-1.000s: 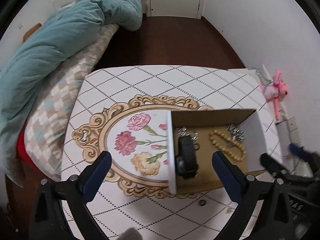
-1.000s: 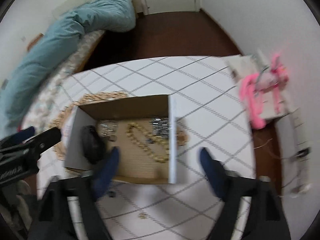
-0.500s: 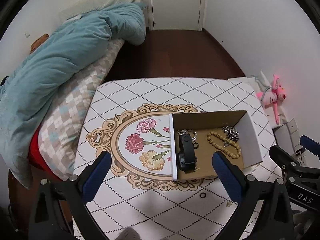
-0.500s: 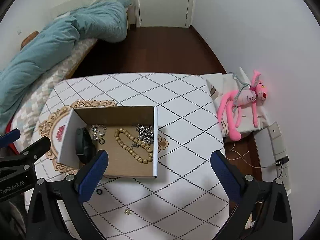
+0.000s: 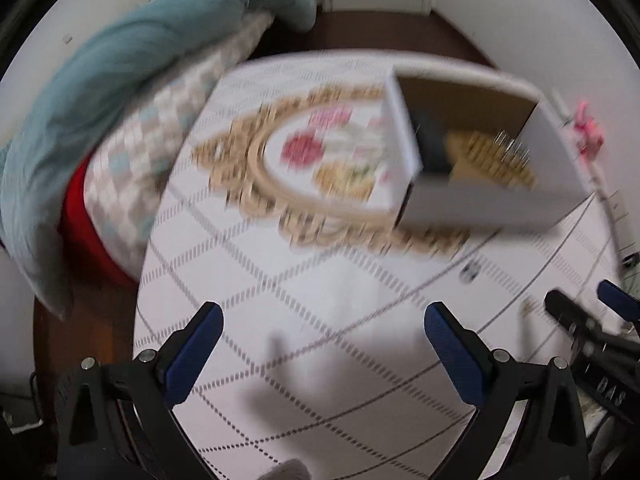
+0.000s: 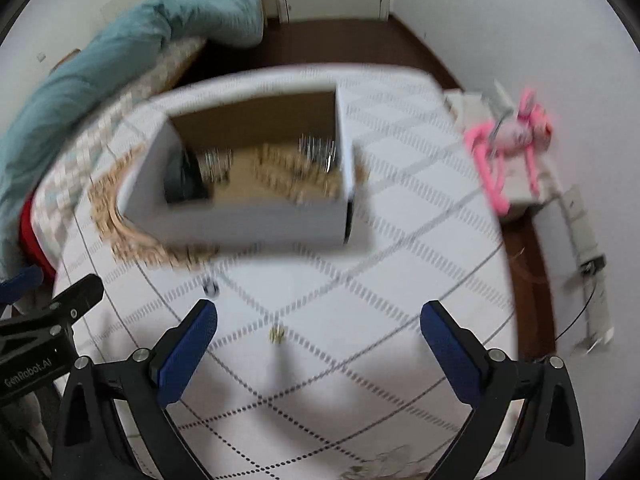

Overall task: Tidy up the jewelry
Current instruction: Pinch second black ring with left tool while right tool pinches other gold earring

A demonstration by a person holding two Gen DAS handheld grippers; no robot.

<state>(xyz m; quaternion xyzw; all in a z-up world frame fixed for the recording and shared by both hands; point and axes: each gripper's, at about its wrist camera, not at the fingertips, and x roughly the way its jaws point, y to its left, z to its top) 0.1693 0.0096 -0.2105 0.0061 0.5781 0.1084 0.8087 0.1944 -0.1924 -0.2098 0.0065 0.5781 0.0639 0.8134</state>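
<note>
An open white cardboard box stands on the patterned table. It holds a black watch, a wooden bead bracelet and silver chains. A small dark ring and a small gold piece lie on the table in front of the box. My left gripper and right gripper are open and empty, low over the table, short of the box. Both views are blurred by motion.
A bed with a teal duvet and checked pillow lies left of the table. A pink plush toy sits on a low stand at the right. A thin tangled chain lies at the table's near edge.
Both grippers have dropped lower and closer to the table, so the box now sits higher in each view. The jaws stay open and empty.
</note>
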